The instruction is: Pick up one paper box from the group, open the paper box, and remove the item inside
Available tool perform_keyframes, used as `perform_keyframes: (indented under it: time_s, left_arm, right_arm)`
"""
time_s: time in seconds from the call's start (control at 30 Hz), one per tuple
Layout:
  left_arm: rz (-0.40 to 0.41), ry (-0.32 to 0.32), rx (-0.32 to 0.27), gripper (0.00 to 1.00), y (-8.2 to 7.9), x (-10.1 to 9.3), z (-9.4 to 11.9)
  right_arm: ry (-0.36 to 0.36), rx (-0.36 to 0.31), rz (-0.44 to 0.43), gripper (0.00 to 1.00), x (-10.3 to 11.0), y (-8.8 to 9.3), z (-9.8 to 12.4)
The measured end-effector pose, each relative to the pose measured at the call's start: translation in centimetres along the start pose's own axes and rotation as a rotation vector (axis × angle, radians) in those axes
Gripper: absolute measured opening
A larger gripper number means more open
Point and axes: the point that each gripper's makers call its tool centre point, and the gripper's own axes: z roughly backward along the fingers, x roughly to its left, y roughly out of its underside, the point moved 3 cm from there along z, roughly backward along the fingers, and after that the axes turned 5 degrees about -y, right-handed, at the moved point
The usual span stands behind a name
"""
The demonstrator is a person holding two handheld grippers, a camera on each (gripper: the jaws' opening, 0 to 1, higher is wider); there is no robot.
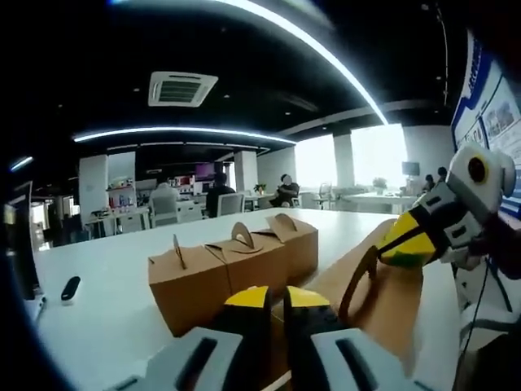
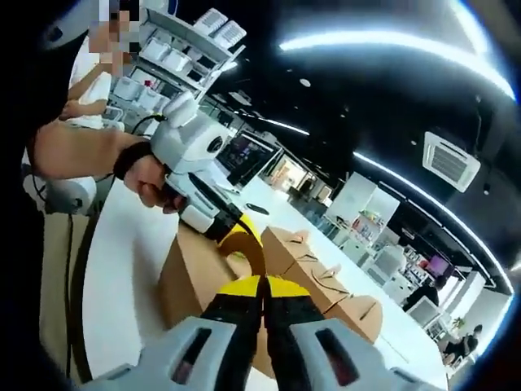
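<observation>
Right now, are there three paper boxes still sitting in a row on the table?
Yes, three boxes with handle tabs stand side by side on the white table, behind the box being held.

The near part of the held paper box is hidden behind the left gripper. Distant seated people are too small to be told apart.

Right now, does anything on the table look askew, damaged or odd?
Nothing looks damaged or spilled. One paper box sits apart from the row of three boxes, tilted between the left gripper and right gripper. That fits it being handled. A small dark object lies alone on the table.
</observation>
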Motion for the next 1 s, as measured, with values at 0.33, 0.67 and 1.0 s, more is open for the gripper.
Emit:
perform_keyframes:
  time_s: [0.33,0.67,1.0]
  left_arm:
    - [-0.002,-0.001,0.011,0.10,0.0,-0.1,-0.5]
    - [-0.001,0.004,0.014,0.10,-0.1,-0.5,-0.8]
    - [0.000,0.003,0.010,0.10,-0.1,-0.6,-0.7]
  right_arm:
    - [-0.029,-0.107,0.076,0.02,0.5,-0.3,0.5]
    - [0.026,-0.088,0.063,0.03,-0.1,0.5,0.7]
    - [0.047,-0.008,0.049,0.25,-0.5,1.5,0.1]
